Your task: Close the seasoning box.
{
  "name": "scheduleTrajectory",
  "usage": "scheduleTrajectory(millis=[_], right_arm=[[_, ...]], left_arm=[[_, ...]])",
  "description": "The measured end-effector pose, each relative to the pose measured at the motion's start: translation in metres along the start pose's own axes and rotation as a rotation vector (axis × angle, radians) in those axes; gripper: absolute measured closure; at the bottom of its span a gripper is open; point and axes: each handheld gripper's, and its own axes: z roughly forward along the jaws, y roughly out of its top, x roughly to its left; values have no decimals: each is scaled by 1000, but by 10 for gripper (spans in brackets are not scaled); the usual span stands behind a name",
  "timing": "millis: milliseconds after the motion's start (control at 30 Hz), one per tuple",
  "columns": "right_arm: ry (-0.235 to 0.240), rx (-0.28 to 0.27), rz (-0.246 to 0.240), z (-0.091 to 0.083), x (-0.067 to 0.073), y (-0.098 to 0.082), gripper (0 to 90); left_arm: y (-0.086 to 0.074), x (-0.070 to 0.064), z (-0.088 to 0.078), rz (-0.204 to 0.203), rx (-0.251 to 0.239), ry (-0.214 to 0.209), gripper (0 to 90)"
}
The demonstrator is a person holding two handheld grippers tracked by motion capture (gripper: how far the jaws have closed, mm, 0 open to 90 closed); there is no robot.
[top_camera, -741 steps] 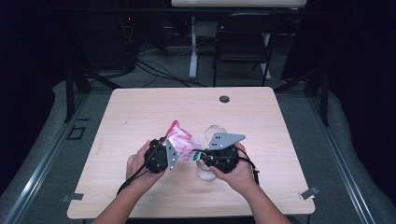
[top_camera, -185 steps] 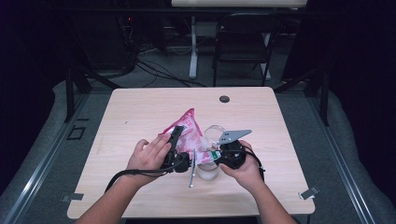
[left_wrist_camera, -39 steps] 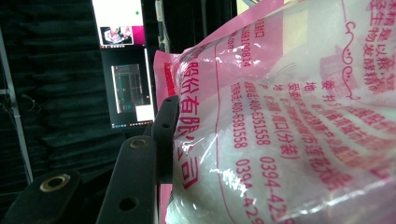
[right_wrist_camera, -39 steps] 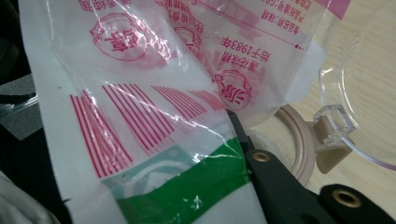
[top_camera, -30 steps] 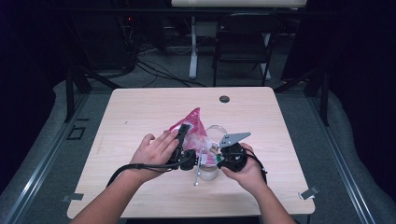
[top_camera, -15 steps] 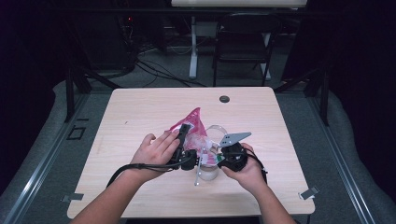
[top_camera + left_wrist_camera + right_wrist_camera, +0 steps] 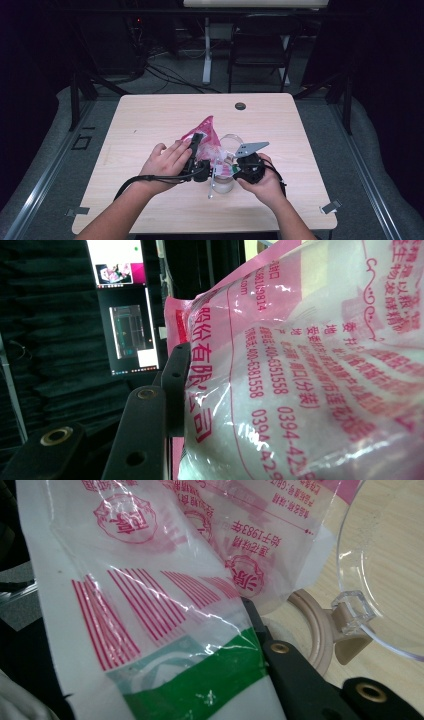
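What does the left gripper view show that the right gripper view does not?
Left gripper view alone: lit monitor screens in a dark background, and white grains filling the bag. Right gripper view alone: a clear round plastic lid with a beige ring on the light wooden table, and a green band on the bag. Both: the pink-printed clear plastic bag against a black jaw.

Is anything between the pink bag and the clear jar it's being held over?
Nothing visible blocks it. The pink bag, gripped by both the left gripper and right gripper, hangs right beside the clear jar, whose hinged lid stands open.
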Motion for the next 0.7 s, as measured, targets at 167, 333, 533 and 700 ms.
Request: scheduleTrajectory(millis=[167, 333, 533, 700], right_arm=[[2, -3, 5, 0, 0, 0, 900], [-3, -6, 3, -1, 0, 0, 900], [-6, -15, 0, -3, 2, 2, 900], [-9, -27, -2, -6, 3, 3, 900]], left_arm=[[-1, 0, 1, -1, 6, -18, 609], [-3, 0, 2, 0, 10, -28, 611], [-5, 0, 1, -11, 10, -23, 611], [-7, -1, 2, -12, 13, -23, 607]])
